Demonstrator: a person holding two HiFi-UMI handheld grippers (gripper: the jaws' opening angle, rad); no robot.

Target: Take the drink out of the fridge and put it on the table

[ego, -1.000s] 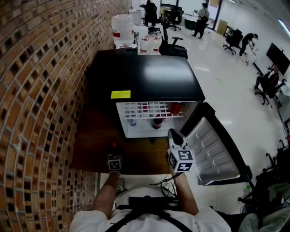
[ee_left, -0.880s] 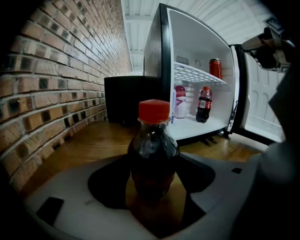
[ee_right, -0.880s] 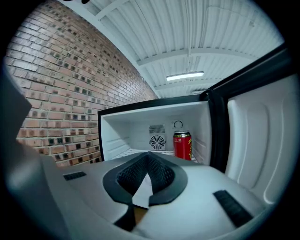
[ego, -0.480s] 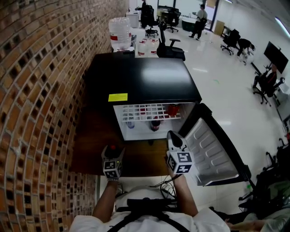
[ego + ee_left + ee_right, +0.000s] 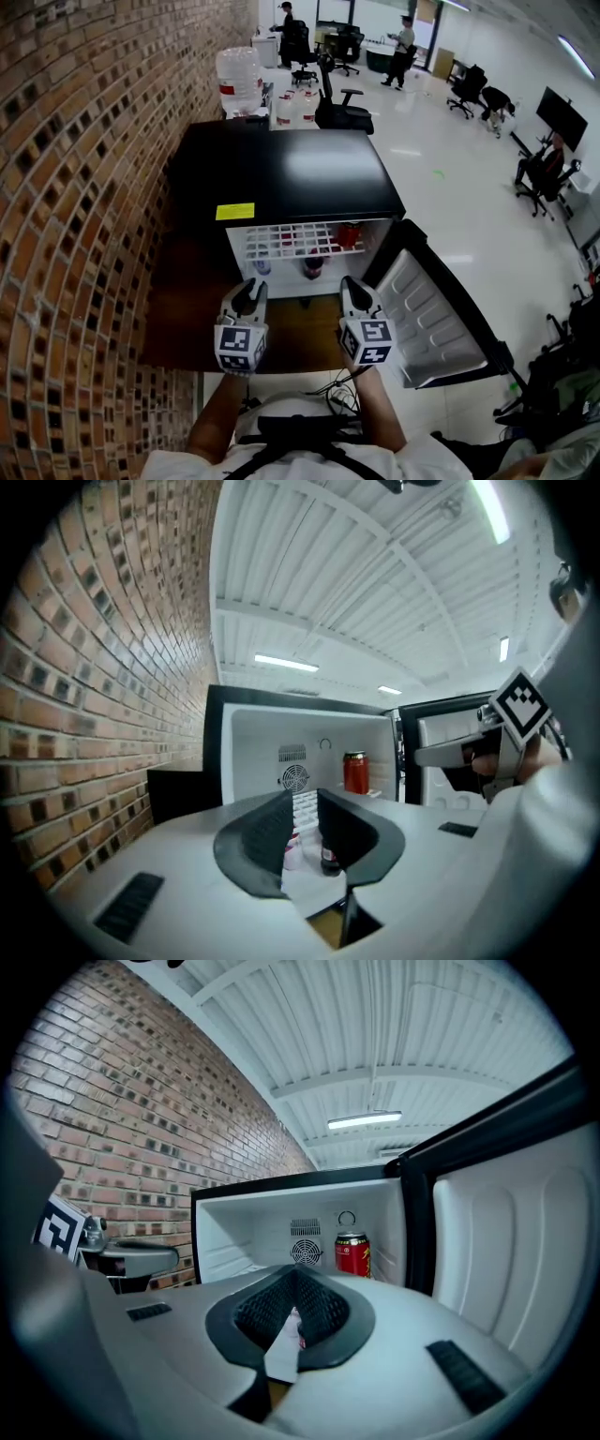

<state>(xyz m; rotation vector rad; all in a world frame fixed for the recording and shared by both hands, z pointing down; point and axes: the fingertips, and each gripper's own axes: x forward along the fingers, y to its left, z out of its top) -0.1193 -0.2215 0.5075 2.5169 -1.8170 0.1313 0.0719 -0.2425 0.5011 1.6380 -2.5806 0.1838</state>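
Note:
The black mini fridge [image 5: 281, 173] stands with its door [image 5: 431, 314] swung open to the right. A red can [image 5: 347, 234] [image 5: 355, 772] [image 5: 352, 1254] sits at the right of the white wire shelf [image 5: 291, 239]. Below it stand a dark bottle [image 5: 313, 264] [image 5: 329, 855] and a pale-labelled bottle [image 5: 262, 265]. My left gripper [image 5: 248, 295] hovers in front of the fridge, its jaws closing to a narrow gap with nothing between them. My right gripper [image 5: 354, 289] is level with it beside the door, shut and empty.
The fridge rests on a brown wooden surface [image 5: 183, 300] along a brick wall [image 5: 75, 187]. Cables lie on the white floor [image 5: 342, 384] below its front edge. A water jug [image 5: 238, 70] and an office chair [image 5: 333, 98] stand behind the fridge.
My left gripper has come up from the wooden surface and closer to the camera. A dark, red-capped thing seen at its tips earlier no longer shows. The right gripper barely shifted.

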